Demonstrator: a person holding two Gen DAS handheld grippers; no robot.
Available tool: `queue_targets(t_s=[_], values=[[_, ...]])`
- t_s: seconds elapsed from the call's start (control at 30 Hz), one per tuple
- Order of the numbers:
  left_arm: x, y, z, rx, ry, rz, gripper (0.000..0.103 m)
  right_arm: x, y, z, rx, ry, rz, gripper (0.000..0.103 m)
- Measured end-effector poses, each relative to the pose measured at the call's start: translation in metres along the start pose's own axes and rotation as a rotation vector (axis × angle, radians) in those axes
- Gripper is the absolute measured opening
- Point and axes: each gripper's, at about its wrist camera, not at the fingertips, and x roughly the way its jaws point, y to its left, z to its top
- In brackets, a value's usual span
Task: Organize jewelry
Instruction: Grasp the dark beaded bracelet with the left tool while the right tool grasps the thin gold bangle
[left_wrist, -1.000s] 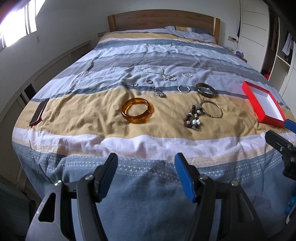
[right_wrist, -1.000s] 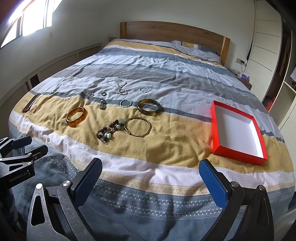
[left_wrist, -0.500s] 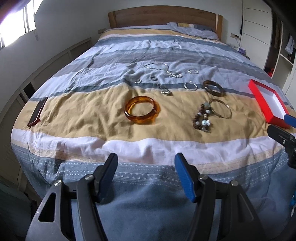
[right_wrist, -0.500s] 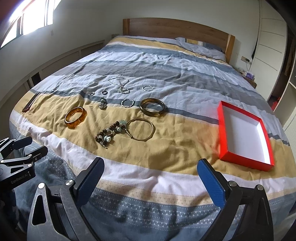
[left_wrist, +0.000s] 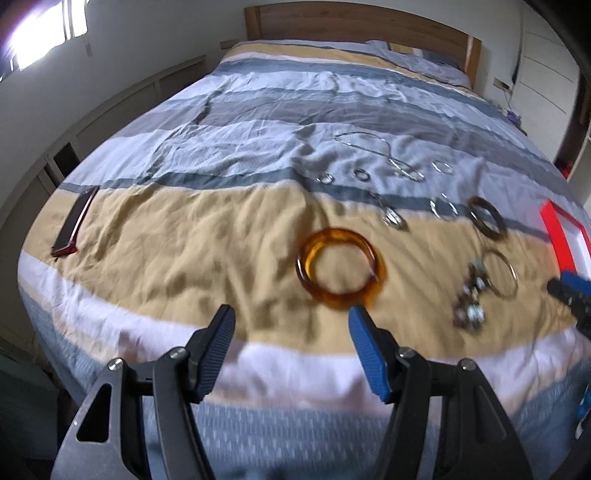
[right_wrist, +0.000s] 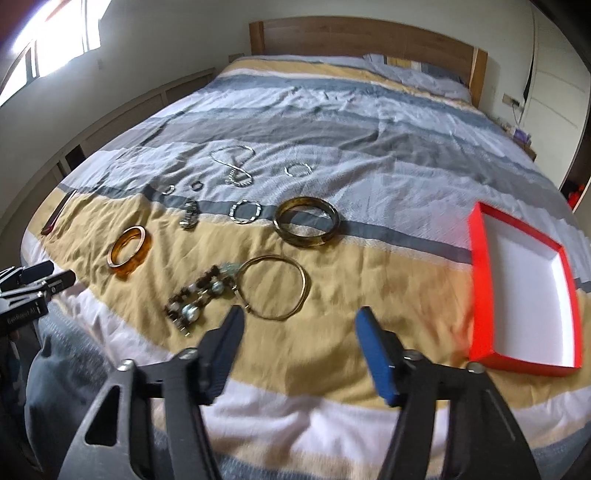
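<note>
Left wrist view: both tools, left (left_wrist: 290, 325) and right (right_wrist: 299, 326), are held open and empty; amber bangle (left_wrist: 340, 271) probably gets grabbed next, then boxed (right_wrist: 524, 295).

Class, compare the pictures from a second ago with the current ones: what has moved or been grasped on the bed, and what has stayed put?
Both grippers moved forward over the bed: the left gripper toward the amber bangle, the right gripper toward the thin gold hoop. The right one's jaws narrowed but remain open. Nothing was grasped. The jewelry and the red box lie where they were.
</note>
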Motion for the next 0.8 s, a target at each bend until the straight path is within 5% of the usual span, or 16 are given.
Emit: queue_targets(t_s=[0.3,0.6,0.8], values=[[0.029,-0.007,0.019,-0.026,0.005,0.000,0.061,0.045,-0.005,0.011,0.007,0.060,0.039,0.044],[0.022,-0.082,-0.001,0.088,0.059,-0.249,0.061,0.080,-0.009,0.012,-0.009,0.119,0.087,0.027],[0.040,-0.127,-0.003,0.194,0.094,-0.295,0.061,0.097,-0.010,0.017,-0.042,0.126,0.110,0.023]])
